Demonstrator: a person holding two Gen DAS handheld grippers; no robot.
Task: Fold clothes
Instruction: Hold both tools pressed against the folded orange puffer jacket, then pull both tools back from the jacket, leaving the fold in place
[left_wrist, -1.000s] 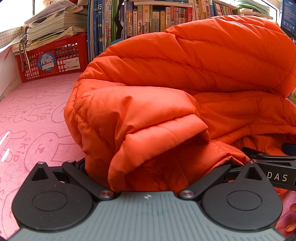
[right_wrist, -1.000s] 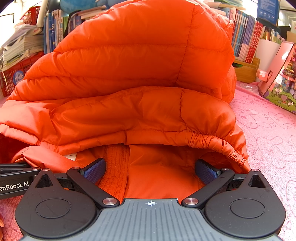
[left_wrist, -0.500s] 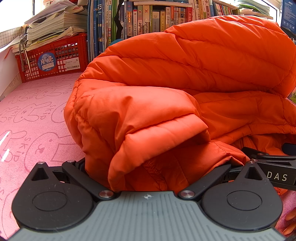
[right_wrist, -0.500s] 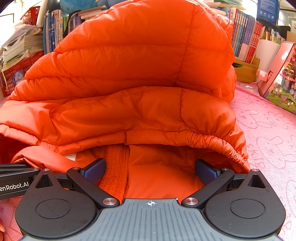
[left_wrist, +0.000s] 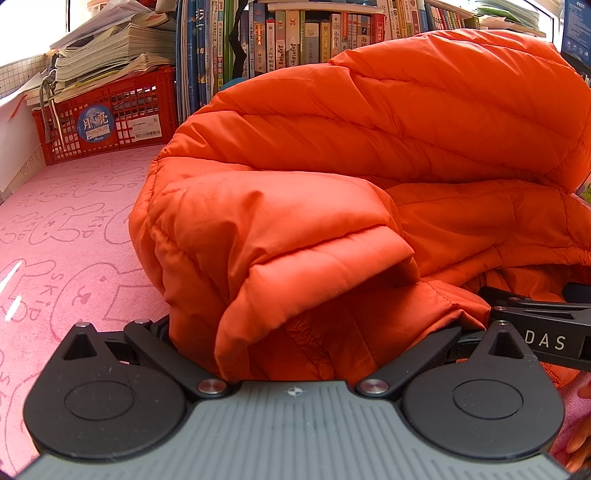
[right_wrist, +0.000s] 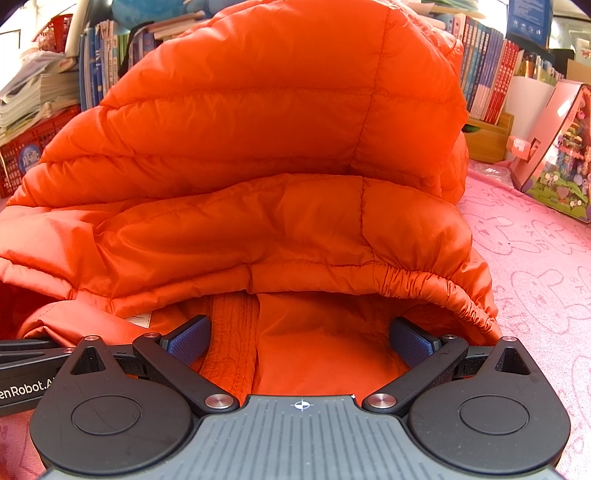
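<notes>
Bench (left_wrist: 66, 236): covered by a pink cloth printed with rabbit outlines; everything is carried on it.
Jacket (right_wrist: 266, 155): an orange quilted puffer, heaped on the middle of the bench; its elastic-edged hood opening is turned toward the right wrist camera, and a folded sleeve is seen nearest the left one.
Books (left_wrist: 295, 40): stood in a row behind the jacket.
Red crate (left_wrist: 110, 118): placed at the back left, with papers piled on top.
Right gripper (right_wrist: 301, 341): fingers (right_wrist: 188, 338) spread wide, with hood lining lying between them.
Left gripper (left_wrist: 295, 332): fingers hidden under jacket fabric; their spread cannot be told.
</notes>
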